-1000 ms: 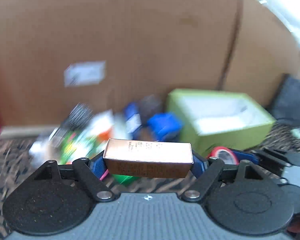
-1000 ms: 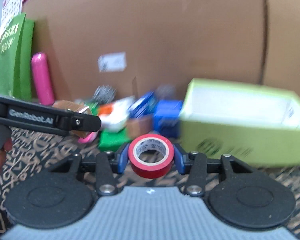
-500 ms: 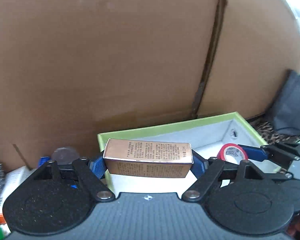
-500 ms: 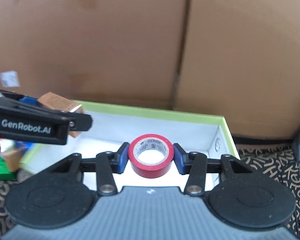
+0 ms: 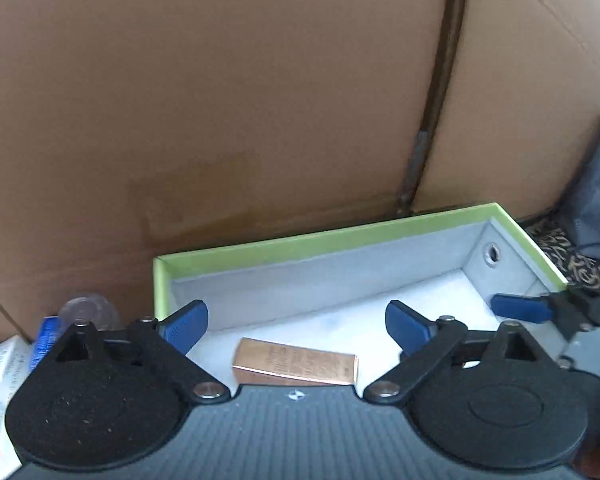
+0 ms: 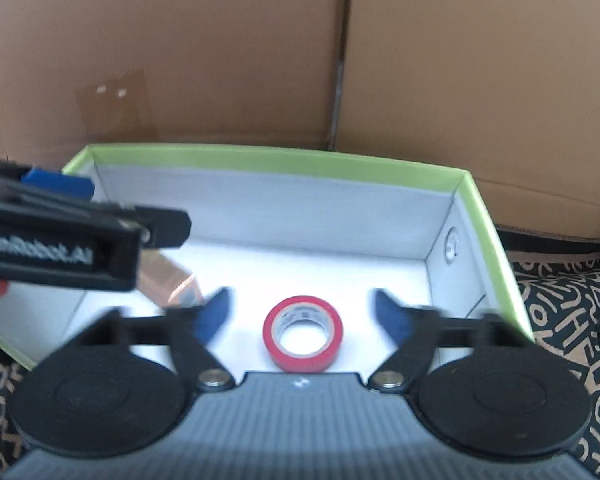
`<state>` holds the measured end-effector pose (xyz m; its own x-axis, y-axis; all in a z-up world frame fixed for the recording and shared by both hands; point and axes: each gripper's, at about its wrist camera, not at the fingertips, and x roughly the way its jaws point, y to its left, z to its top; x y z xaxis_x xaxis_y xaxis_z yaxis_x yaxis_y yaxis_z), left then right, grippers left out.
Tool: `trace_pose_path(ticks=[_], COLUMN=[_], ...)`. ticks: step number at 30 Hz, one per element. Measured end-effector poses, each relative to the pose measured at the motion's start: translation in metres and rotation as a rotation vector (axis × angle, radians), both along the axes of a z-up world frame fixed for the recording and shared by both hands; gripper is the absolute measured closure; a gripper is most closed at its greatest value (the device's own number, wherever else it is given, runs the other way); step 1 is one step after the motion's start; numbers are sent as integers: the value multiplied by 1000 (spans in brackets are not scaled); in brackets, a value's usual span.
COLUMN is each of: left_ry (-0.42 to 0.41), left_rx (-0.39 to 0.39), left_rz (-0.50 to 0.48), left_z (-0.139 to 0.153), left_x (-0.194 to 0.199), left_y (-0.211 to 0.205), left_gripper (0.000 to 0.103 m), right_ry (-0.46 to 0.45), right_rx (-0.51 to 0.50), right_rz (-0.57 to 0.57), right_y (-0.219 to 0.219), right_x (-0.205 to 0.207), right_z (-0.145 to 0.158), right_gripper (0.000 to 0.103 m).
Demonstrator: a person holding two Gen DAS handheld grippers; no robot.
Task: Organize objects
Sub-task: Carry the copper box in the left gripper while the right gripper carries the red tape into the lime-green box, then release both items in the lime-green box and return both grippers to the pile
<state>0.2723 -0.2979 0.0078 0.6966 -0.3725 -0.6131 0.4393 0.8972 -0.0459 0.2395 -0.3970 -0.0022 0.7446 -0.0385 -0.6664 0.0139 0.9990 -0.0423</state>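
A copper-coloured small box (image 5: 296,366) lies on the white floor of the green-rimmed box (image 5: 324,236), just below my open left gripper (image 5: 296,320). It also shows in the right wrist view (image 6: 168,276), partly behind the left gripper's body. A red tape roll (image 6: 302,334) lies on the floor of the green-rimmed box (image 6: 276,156), below my open right gripper (image 6: 302,312). Both grippers hover over the box and hold nothing. A blue fingertip (image 5: 520,308) of the right gripper shows at the right of the left wrist view.
A tall cardboard wall (image 5: 260,100) stands right behind the green-rimmed box. Loose packets and a white carton (image 5: 0,376) lie to the box's left. A patterned dark cloth (image 6: 564,304) covers the surface to the right. A dark bag (image 5: 596,196) sits at far right.
Both grippers opened. The copper box and the red tape roll dropped from the fingers onto the floor of the green-rimmed box.
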Motion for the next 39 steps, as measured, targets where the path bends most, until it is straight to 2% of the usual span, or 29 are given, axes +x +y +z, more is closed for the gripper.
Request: trace_pose_path(ticks=[2, 5, 8, 10, 11, 14, 16, 21, 24, 27, 31, 36, 39], left_ry=[-65, -228, -287, -276, -261, -202, -172, -117, -106, -101, -96, -78, -82], left_rx=[17, 26, -19, -75, -104, -184, -203, -206, -229, -187, -174, -146, -137], left_rz=[30, 70, 92, 86, 80, 50, 59, 112, 167, 227, 296, 415, 443], left_z=[9, 26, 42, 50, 53, 58, 53, 29, 11, -4, -21, -33, -33], left_x=[-9, -39, -67, -82, -90, -109, -125, -164, -175, -183, -185, -167, -149], left_y=[6, 14, 28, 42, 50, 83, 101, 156, 193, 224, 266, 307, 316], left_gripper=[5, 5, 1, 0, 0, 0, 0, 0, 0, 0, 0, 0, 0], right_ry=[-33, -99, -161, -189, -204, -245, -269, -278, -264, -239, -198, -149, -157], right_rx=[-2, -20, 0, 9, 13, 10, 6, 34, 62, 98, 122, 117, 108], right_rz=[1, -9, -4, 0, 7, 24, 47, 101, 139, 181, 255, 363, 348], right_y=[1, 4, 7, 15, 9, 27, 45, 81, 104, 124, 158, 206, 226], right_x=[-10, -33, -60, -75, -76, -88, -108, -147, -159, -167, -169, -151, -132], right_z=[9, 27, 44, 52, 57, 67, 71, 69, 51, 33, 8, -16, -21], right_gripper=[4, 0, 0, 0, 0, 0, 0, 0, 0, 0, 0, 0, 2])
